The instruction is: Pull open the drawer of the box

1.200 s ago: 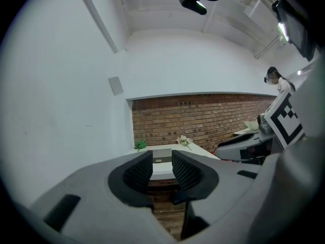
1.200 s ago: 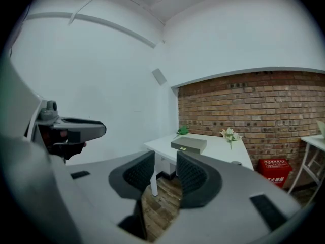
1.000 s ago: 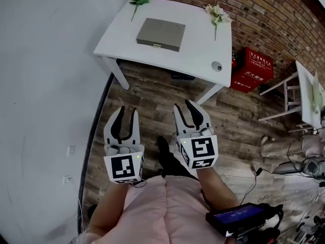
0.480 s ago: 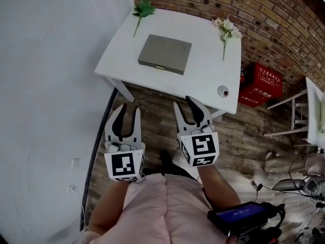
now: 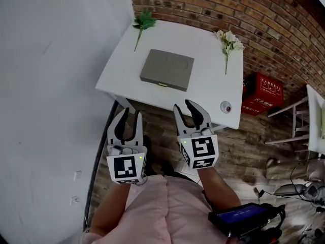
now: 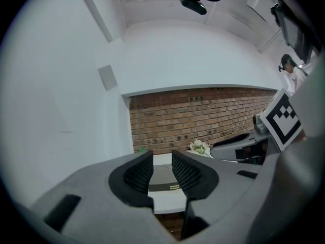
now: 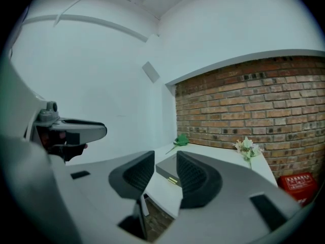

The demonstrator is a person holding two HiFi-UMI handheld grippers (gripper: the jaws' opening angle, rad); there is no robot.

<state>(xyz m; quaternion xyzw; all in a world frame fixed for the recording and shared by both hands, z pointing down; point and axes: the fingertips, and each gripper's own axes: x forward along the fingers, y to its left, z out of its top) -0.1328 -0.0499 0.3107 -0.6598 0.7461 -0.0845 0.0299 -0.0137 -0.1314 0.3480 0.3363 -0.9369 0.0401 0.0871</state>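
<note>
1. While both claws hang over the floor, short of the table (image 5: 210,83), this is the approach step: nothing touched, and the drawer looks closed.
2. left gripper (image 5: 129,118): jaws apart, modest gap, nothing between the pads. right gripper (image 5: 187,111): same, empty. Each one's own view only shows the box far off through the gap.
3. box (image 5: 167,69): flat and grey, lying on the white tabletop left of centre. The small gold pull (image 5: 162,85) is on the face nearest the person, just back from the table's near edge.
4. Next move, my read: bring one claw forward level with the pull, put the jaws around it, close, and draw straight back. The box looks light, so the other claw likely has to pin its top.
5. Room: white wall (image 5: 51,60) is close on the left and brick wall (image 5: 228,4) is behind. The pull direction is open floor. The table's near edge is tight under the pull, so a low claw could clip it.
6. green sprig (image 5: 144,20), white flowers (image 5: 228,38) and a small round object (image 5: 225,106) all sit well apart from the box. red crate (image 5: 268,93) is on the floor to the right, off the path.
</note>
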